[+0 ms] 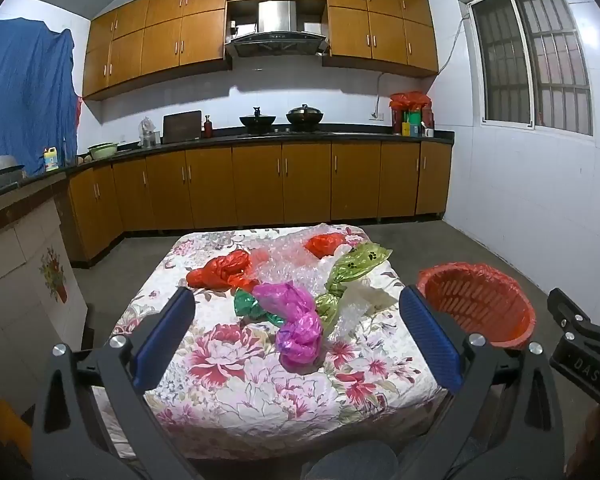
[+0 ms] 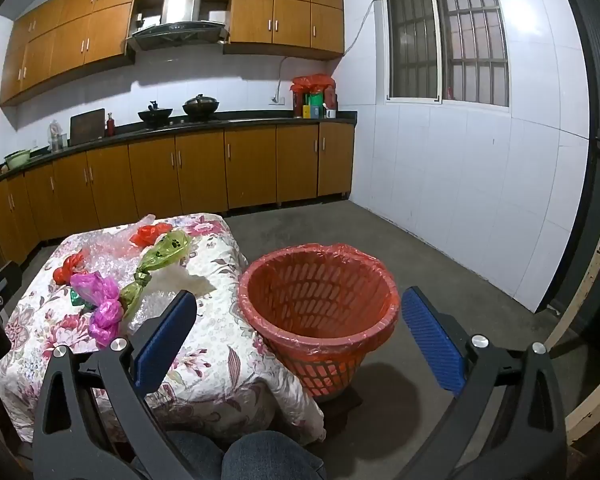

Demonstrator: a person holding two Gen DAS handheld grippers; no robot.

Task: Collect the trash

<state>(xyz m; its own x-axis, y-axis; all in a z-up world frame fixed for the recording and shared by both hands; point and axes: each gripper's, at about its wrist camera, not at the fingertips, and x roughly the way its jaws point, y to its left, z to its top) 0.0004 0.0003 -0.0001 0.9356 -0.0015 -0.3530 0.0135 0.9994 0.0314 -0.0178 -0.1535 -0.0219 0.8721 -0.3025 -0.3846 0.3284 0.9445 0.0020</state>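
Both the left gripper (image 1: 296, 332) and right gripper (image 2: 300, 338) are held released; the near magenta bag (image 1: 296, 328) is best pinched mid-bundle, then carried right to the bin (image 2: 320, 300).

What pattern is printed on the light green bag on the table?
Small black paw prints on the light green bag; the left wrist view shows them best.

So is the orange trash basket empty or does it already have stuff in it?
Empty as far as shown: the orange basket shows only its red liner inside, though its very bottom is hidden.
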